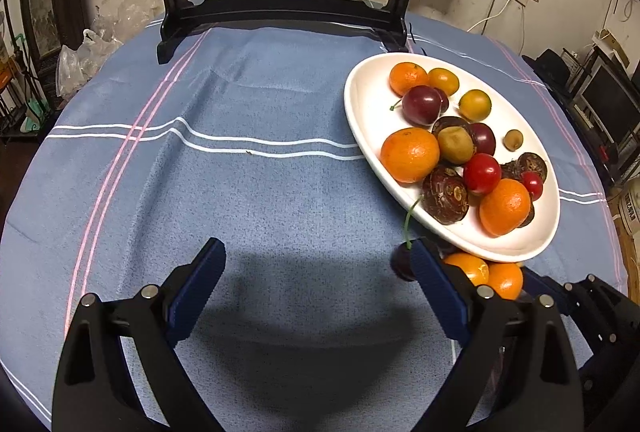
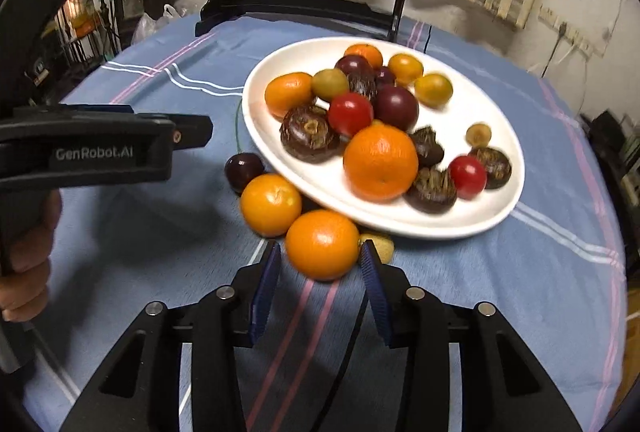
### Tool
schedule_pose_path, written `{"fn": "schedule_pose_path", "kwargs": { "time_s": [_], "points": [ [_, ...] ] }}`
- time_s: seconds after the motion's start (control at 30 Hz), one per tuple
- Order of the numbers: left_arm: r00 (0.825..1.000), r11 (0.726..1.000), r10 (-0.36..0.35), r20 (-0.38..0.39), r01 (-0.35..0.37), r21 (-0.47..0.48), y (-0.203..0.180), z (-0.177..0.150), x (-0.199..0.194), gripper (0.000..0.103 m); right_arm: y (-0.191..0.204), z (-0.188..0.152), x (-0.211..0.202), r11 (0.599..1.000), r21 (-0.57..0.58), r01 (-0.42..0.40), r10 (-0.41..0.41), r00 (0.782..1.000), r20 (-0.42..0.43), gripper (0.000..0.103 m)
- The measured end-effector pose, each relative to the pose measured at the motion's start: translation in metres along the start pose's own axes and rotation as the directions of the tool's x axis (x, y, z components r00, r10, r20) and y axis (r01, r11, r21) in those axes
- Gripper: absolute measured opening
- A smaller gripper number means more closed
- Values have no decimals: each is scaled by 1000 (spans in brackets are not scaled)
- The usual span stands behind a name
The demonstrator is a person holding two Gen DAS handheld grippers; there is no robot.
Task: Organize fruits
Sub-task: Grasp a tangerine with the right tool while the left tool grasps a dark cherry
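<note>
Right wrist view: right tool (image 2: 320,264) gapes around a tangerine (image 2: 322,244) beside the plate (image 2: 496,216) — firm, light, rollable. Grip its widest middle; left tool (image 1: 316,264) open too.

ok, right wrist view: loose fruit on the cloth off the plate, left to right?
Dark red cherry with a green stem → round orange citrus beside the plate rim → larger orange citrus between the right claw's fingers → small pale yellow fruit, partly hidden behind a finger.
</note>
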State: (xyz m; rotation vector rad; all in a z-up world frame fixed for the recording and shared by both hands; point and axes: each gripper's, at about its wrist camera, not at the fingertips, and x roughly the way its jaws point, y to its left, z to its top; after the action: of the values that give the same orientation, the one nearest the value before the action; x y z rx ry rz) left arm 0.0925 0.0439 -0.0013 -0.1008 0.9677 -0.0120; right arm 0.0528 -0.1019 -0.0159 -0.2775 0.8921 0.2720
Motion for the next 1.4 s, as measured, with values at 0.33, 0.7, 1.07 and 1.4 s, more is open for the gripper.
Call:
{"fn": "schedule_pose_path", "kwargs": {
  "time_s": [0.33,0.7,1.07,1.4],
  "points": [
    [1000,1000,11,-1,-11,28,-5,-3,3,91,4,-1,2,999,-48,21,-19,999,27,41],
    [1000,999,0,-19,1,33,-6,-4,7,91,-36,-6,-27,991,112,-79,71,995,72,40],
    [1000,980,-20,-8,21,197,-40,-19,4,91,-105,-21,-16,929,359,-86,76,996,43,40],
    [999,971,-6,-39,15,237,-34,-21,10,78,-98,-21,-18,938,333,-94,84,995,46,40]
  ]
}}
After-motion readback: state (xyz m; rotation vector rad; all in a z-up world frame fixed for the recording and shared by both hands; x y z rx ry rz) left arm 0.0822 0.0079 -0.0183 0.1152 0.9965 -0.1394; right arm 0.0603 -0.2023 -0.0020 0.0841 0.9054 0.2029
